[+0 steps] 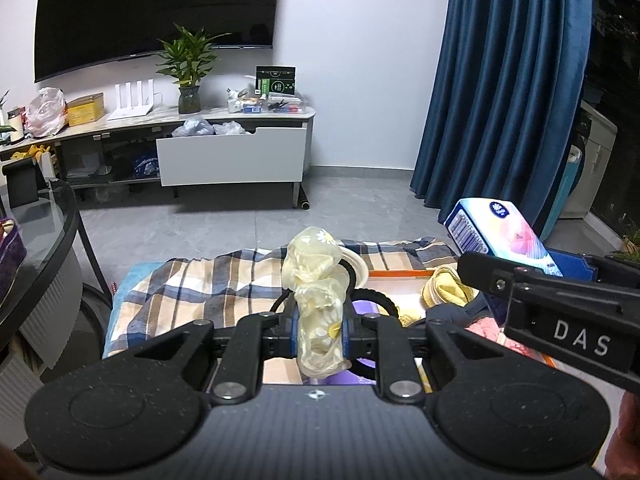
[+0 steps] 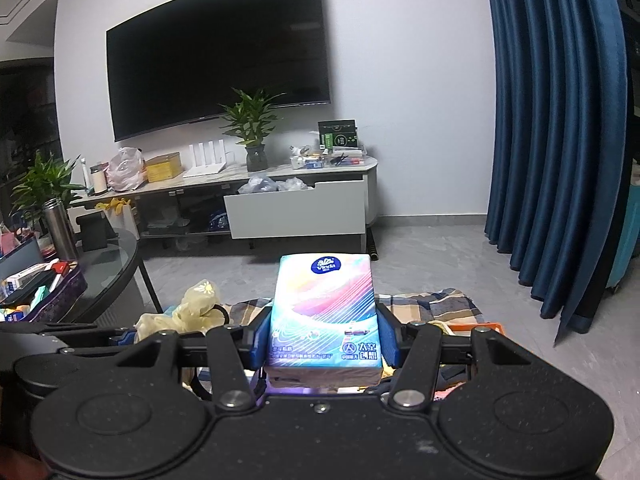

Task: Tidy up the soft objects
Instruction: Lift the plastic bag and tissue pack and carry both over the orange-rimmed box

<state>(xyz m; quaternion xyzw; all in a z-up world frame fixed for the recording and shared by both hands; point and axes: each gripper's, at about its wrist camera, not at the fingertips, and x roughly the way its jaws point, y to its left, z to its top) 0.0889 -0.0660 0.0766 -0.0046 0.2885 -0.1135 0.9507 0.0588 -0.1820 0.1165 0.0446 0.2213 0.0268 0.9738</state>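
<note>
Crinkly cream glove [image 1: 318,300] pinched by left tool [image 1: 320,338] | glossy tissue pack [image 2: 324,320] clamped by right tool [image 2: 323,346]

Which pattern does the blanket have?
The blanket is plaid: beige, white and dark blue. Left wrist view shows it best.

You worked in a dim room under cool, bluish light that seemed to come from overhead, though no lamp showed. The white wall [image 2: 400,80] stayed evenly lit, while the television [image 2: 216,68] read as a flat black patch with no reflection. Your fisheye lenses bent the curtain [image 1: 500,80] and the room's edges into curves, and the corners fell off into darkness. The near black body of each gripper looked grainy and soft. A faint purple glow showed beneath the tissue pack [image 2: 324,316]. Distant shelves were slightly smeared; shadows under the cabinet [image 1: 232,156] stayed soft.
</note>
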